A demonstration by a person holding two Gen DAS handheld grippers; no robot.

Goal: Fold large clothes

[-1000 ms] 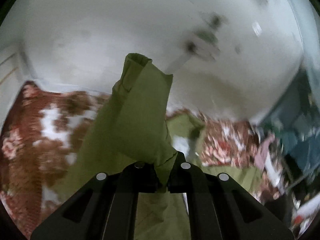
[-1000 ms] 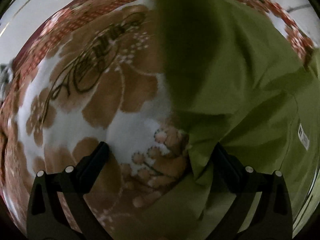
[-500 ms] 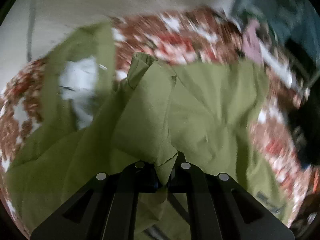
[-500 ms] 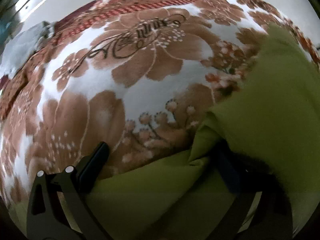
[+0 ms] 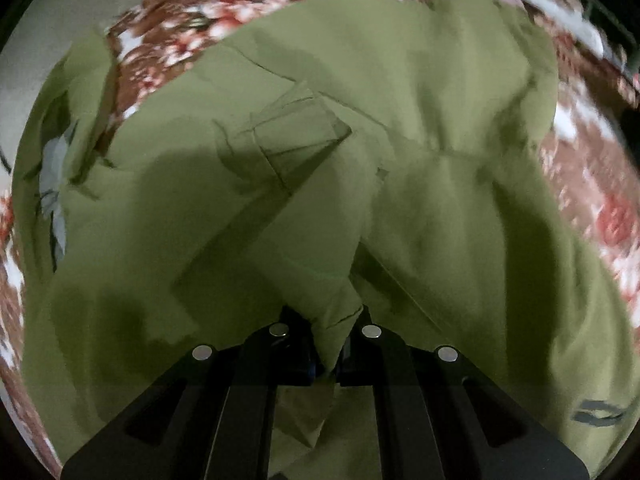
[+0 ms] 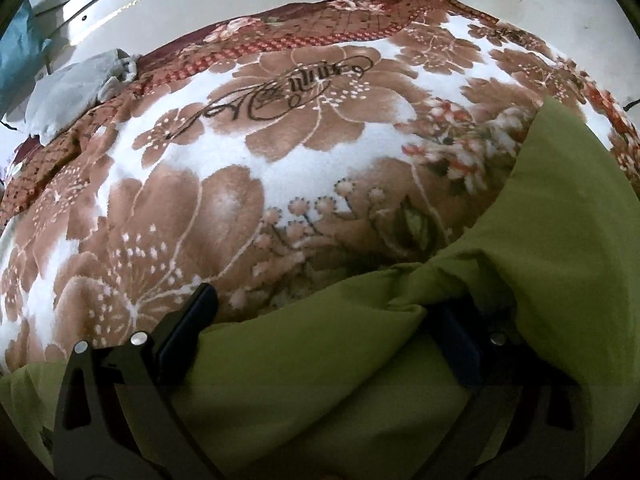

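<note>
Left gripper (image 5: 334, 344) clamped on a fold of the olive-green garment (image 5: 400, 128), whose body spreads toward 12 o'clock over the floral blanket (image 6: 280, 168); right gripper (image 6: 320, 328), jaws spread, straddles the garment's edge without pinching it

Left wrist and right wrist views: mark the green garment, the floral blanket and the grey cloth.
green garment (image 5: 400, 92): left wrist view, flat upper panel above the pocket.
floral blanket (image 6: 248, 160): right wrist view, white patch between the brown flowers.
grey cloth (image 6: 76, 88): right wrist view, middle of the crumpled heap at the blanket's far left edge.
</note>
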